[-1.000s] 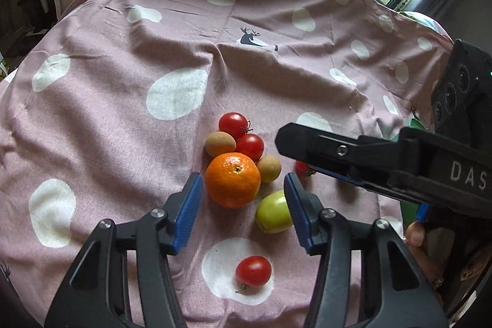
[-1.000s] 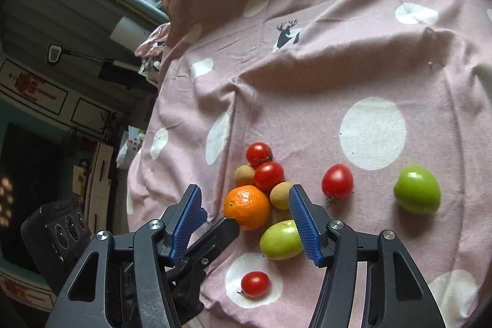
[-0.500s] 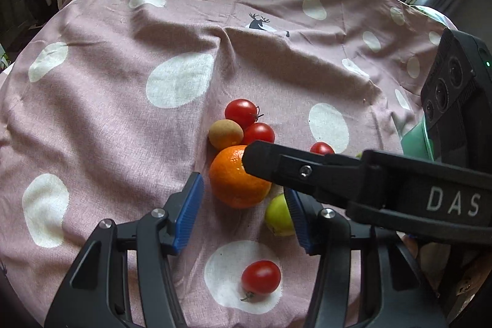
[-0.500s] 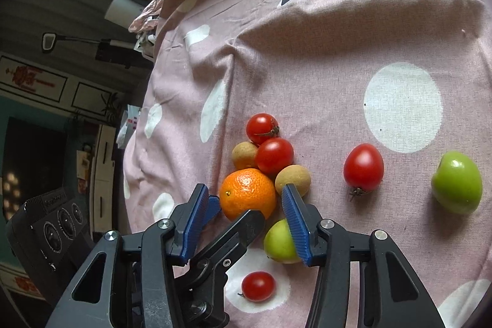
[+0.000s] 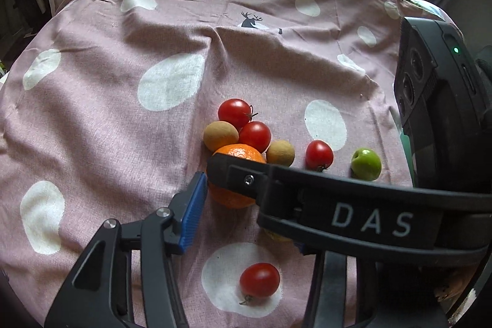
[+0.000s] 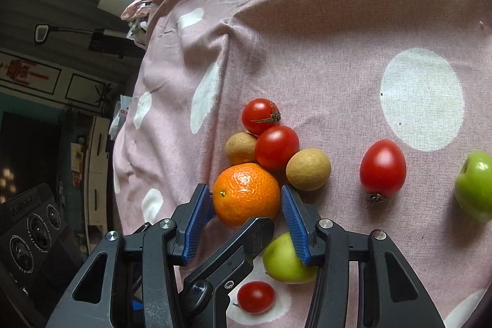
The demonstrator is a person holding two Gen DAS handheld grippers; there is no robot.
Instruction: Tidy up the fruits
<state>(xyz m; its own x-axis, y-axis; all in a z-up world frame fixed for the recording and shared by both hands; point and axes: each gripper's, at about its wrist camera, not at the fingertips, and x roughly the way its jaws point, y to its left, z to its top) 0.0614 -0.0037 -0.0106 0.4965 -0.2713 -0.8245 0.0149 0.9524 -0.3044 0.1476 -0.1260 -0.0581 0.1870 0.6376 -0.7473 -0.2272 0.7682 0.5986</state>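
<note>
An orange (image 6: 246, 194) lies in a cluster with two red tomatoes (image 6: 276, 146), and two tan longans (image 6: 308, 169) on the pink spotted cloth (image 6: 307, 36). My right gripper (image 6: 246, 205) is open with its blue pads on either side of the orange. A yellow-green fruit (image 6: 286, 262) sits under its right finger. My left gripper (image 5: 246, 214) is open just before the orange (image 5: 236, 174); the right gripper's body (image 5: 353, 211) crosses over it and hides its right finger. A tomato (image 5: 319, 155) and a green apple (image 5: 366, 164) lie to the right.
A small tomato (image 5: 259, 280) lies on a white spot near the front edge. The cloth (image 5: 153, 36) drapes over a chair back at the far side. Furniture and a window surround the table.
My right gripper has moved forward and left until its open pads flank the orange. The left gripper has drawn closer to the cluster, and the right gripper's body now covers its right finger.
</note>
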